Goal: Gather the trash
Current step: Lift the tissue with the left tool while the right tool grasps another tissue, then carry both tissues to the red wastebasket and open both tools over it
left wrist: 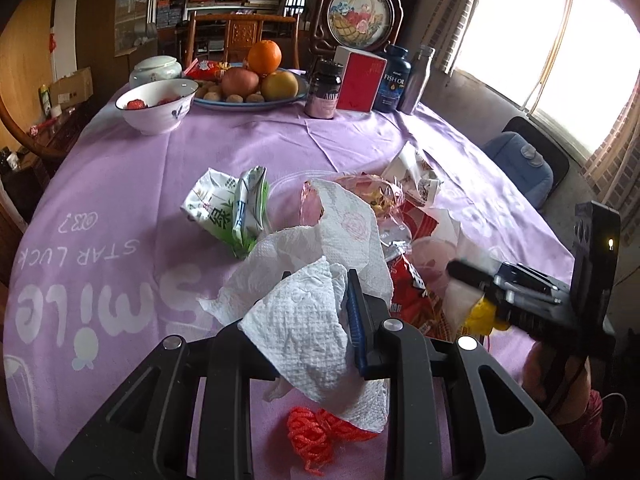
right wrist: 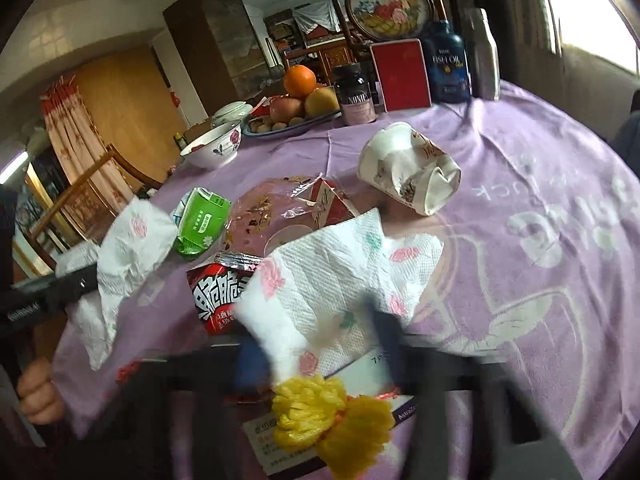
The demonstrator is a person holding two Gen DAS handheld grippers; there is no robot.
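My left gripper (left wrist: 320,284) is shut on a crumpled white paper towel (left wrist: 300,320), lifted just above the purple tablecloth (left wrist: 120,184). An orange foam net (left wrist: 312,436) lies beneath it. The right wrist view shows the left gripper (right wrist: 80,284) at the left with that towel (right wrist: 128,248) hanging from it. My right gripper (right wrist: 320,320), blurred, is shut on a flower-printed paper towel (right wrist: 344,264), with a yellow foam net (right wrist: 328,420) bunched below. Around it lie a red snack bag (right wrist: 216,296), a clear wrapper (right wrist: 280,208), a green tissue pack (right wrist: 200,220) and a crushed paper cup (right wrist: 412,168).
At the table's far side stand a white bowl (left wrist: 158,106), a fruit plate (left wrist: 248,102), a red box (left wrist: 360,82) and dark supplement bottles (left wrist: 324,92). A printed card (right wrist: 360,380) lies under the yellow net. A blue-cushioned chair (left wrist: 520,164) sits beyond the right edge.
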